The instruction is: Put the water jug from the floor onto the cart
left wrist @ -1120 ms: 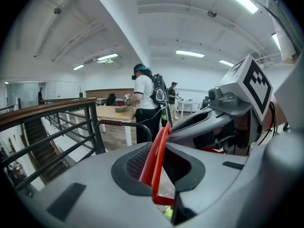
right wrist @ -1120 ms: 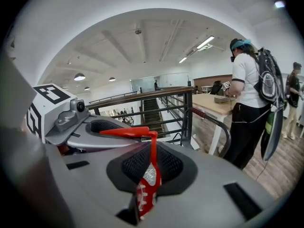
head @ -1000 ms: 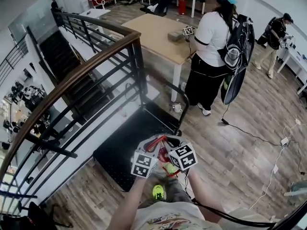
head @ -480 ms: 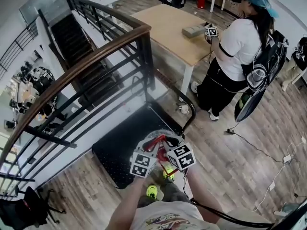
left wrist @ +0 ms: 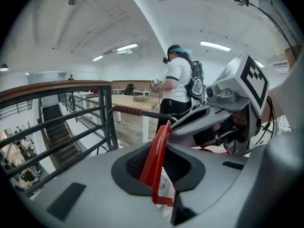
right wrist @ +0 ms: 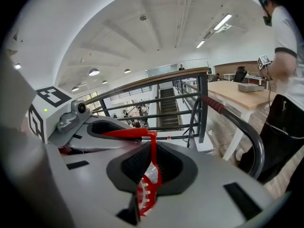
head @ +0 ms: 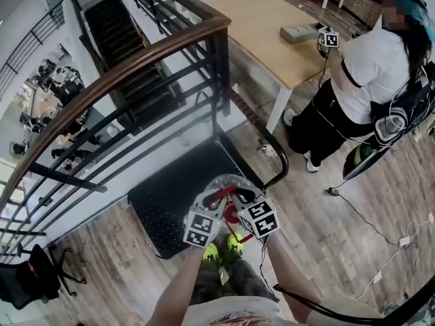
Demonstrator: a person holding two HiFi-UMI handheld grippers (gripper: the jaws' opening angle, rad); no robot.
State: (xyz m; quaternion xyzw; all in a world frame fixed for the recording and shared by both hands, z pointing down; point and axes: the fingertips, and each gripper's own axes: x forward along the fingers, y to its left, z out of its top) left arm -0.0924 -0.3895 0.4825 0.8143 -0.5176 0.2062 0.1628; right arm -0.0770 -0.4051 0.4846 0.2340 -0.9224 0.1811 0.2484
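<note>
The clear water jug (head: 230, 184) hangs by its red handle (head: 224, 199) over the near end of the black cart deck (head: 170, 195). Both grippers are shut on that handle, side by side. My left gripper (head: 217, 201) holds its left part, and the red strap (left wrist: 159, 160) is pinched between the jaws in the left gripper view. My right gripper (head: 238, 197) holds the right part, where the red upright (right wrist: 152, 167) and the jug's ribbed red cap (right wrist: 144, 196) sit between the pads. Most of the jug's body is hidden below the grippers.
The cart's push handle (head: 272, 148), black with a red grip, rises at the deck's far right. A dark railing (head: 156, 53) with a stairwell behind it runs along the left. A person (head: 360, 94) stands at a wooden table (head: 272, 26); cables (head: 380, 223) lie on the floor.
Both grippers have carried the jug forward and lower, from the deck's near edge to over it. The railing and the cart have drawn nearer in the head view.
</note>
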